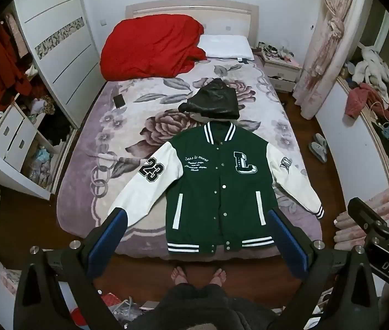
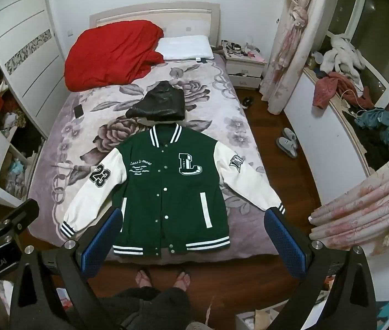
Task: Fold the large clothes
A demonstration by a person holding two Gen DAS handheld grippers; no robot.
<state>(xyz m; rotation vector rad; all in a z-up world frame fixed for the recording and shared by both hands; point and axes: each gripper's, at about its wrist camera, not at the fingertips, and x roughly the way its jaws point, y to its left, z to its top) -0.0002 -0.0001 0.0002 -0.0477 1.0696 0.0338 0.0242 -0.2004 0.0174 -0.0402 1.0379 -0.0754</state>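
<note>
A green varsity jacket [image 1: 219, 181] with white sleeves lies flat, front up and snapped shut, at the foot of the bed; it also shows in the right wrist view [image 2: 167, 187]. Both sleeves spread outward. My left gripper [image 1: 197, 220] is open and empty, held high above the jacket's hem. My right gripper [image 2: 191, 217] is open and empty too, also above the hem. The right gripper's body [image 1: 378, 220] shows at the right of the left wrist view. A folded black garment [image 1: 211, 101] lies just beyond the jacket's collar.
The bed's floral blanket [image 1: 128, 126] carries a red duvet [image 1: 150, 46], a white pillow [image 1: 224, 45] and a dark phone [image 1: 119, 101]. A wardrobe [image 1: 57, 41] stands left, a nightstand [image 1: 279, 68] and slippers [image 1: 318, 147] right. The person's bare feet [image 1: 198, 275] stand at the bed's foot.
</note>
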